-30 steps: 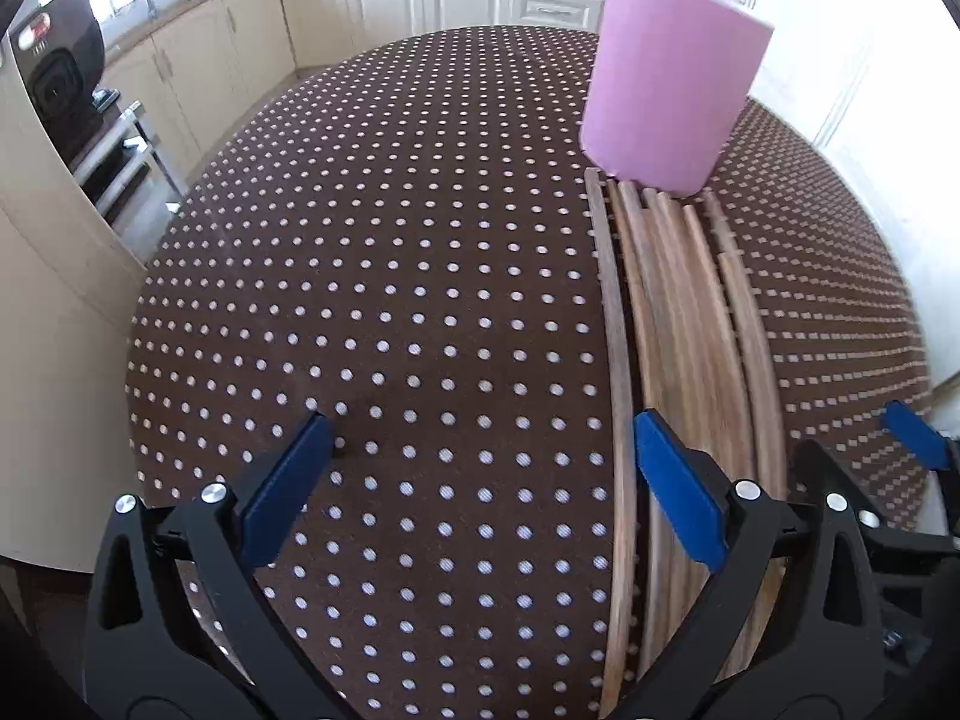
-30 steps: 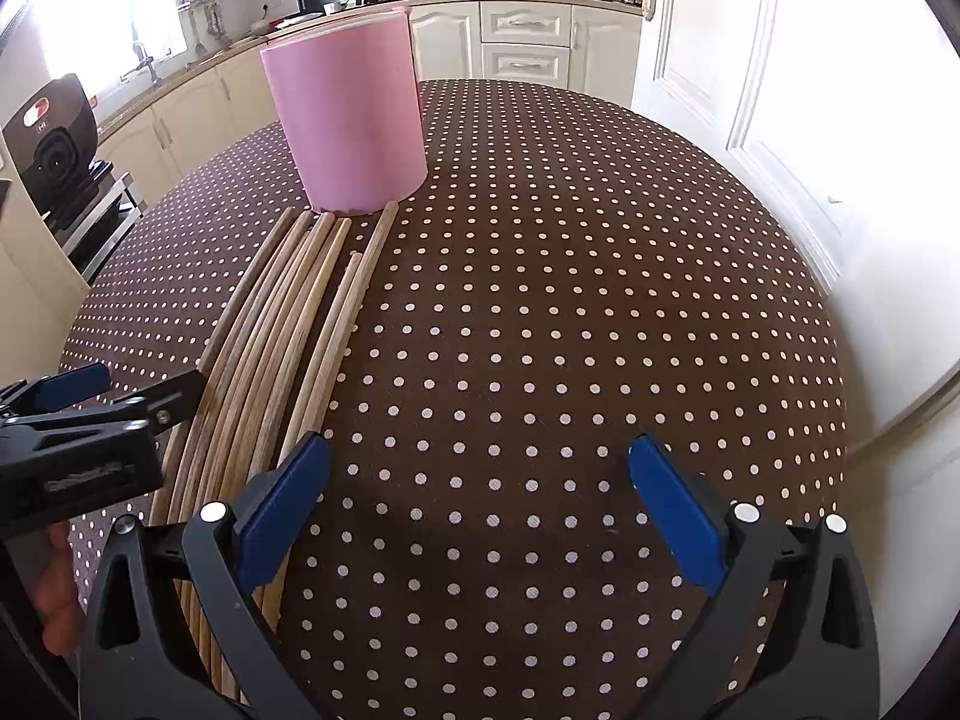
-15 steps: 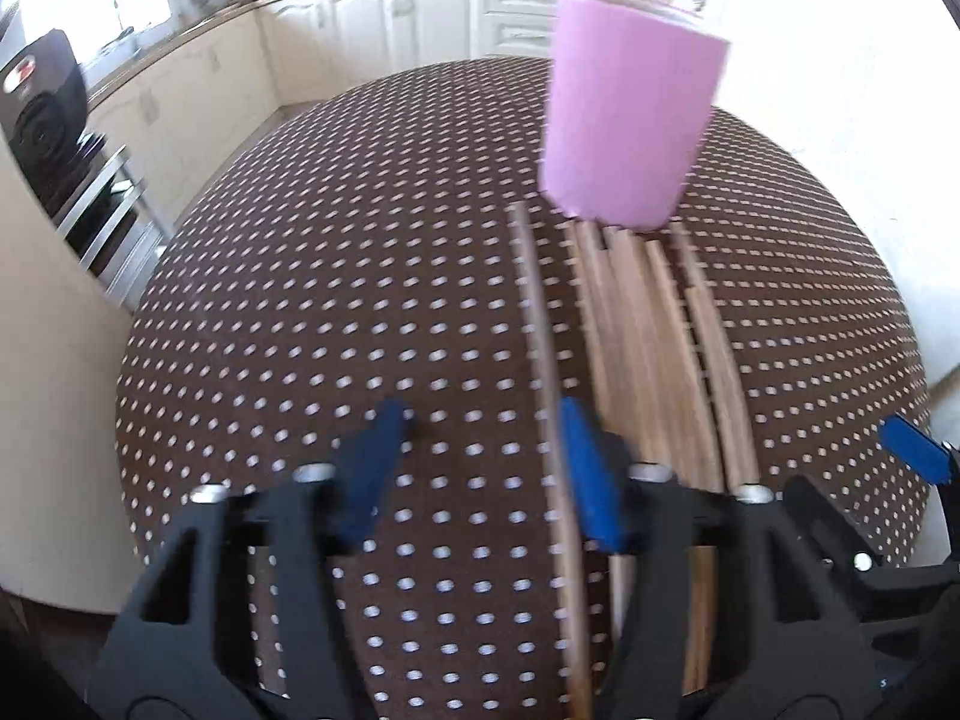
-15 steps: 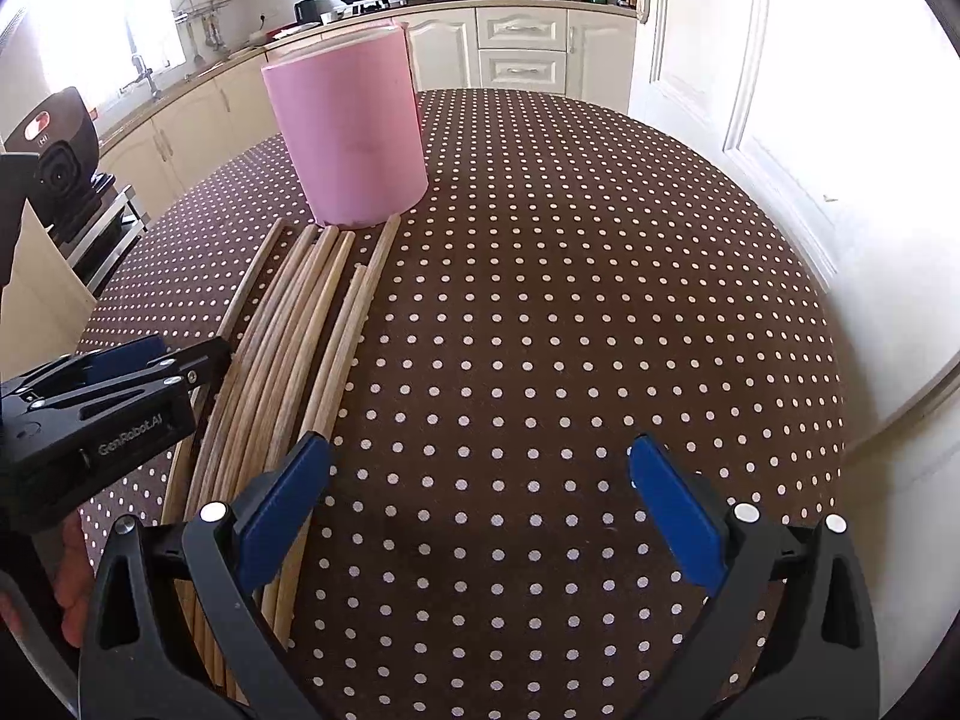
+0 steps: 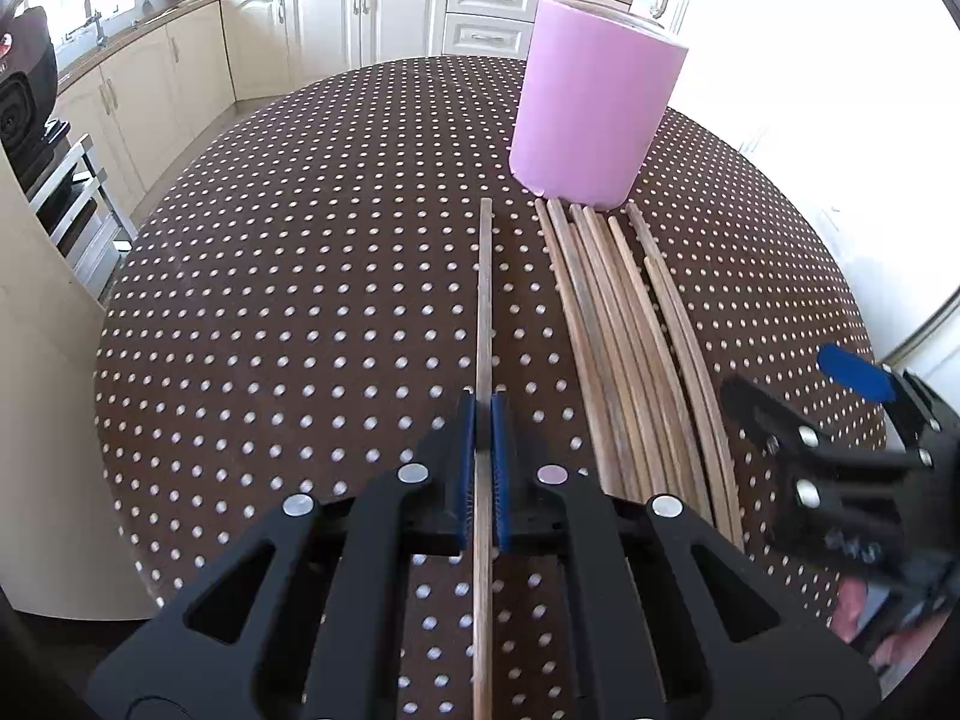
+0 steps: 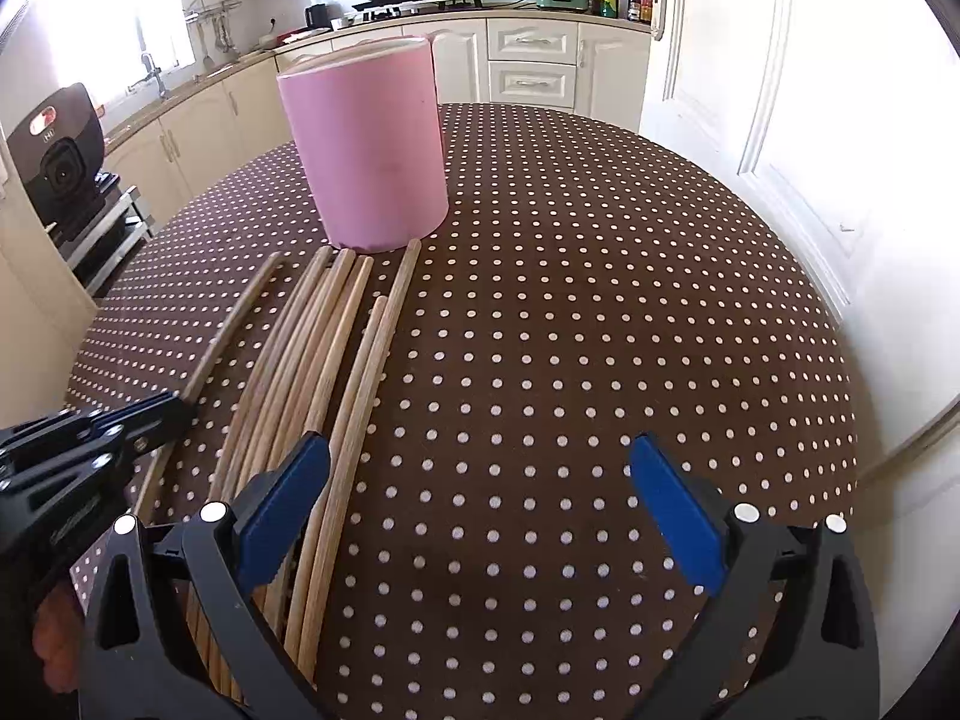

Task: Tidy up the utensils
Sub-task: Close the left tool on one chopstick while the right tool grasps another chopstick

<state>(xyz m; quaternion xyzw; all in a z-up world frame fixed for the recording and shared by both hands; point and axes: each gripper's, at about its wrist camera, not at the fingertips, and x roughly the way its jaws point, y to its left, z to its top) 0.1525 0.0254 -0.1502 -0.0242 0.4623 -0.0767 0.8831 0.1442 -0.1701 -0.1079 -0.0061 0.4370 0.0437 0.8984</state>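
One wooden chopstick is pinched in my left gripper, whose jaws are closing tight with the blue pads pressed on both its sides. It points toward the pink cylindrical holder and lies apart from the row of several chopsticks on its right. In the right wrist view the holder stands behind that row, and the held chopstick runs out of the left gripper. My right gripper stands open above the cloth, its left pad over the row, nothing between its fingers.
The round table wears a brown cloth with white dots and drops off at the left and right edges. Cream cabinets line the back. A white door is at the right, a black appliance on a rack at the left.
My left gripper went from wide open to shut on the leftmost chopstick, which has come away to the left of the row. The right gripper has kept still and open.
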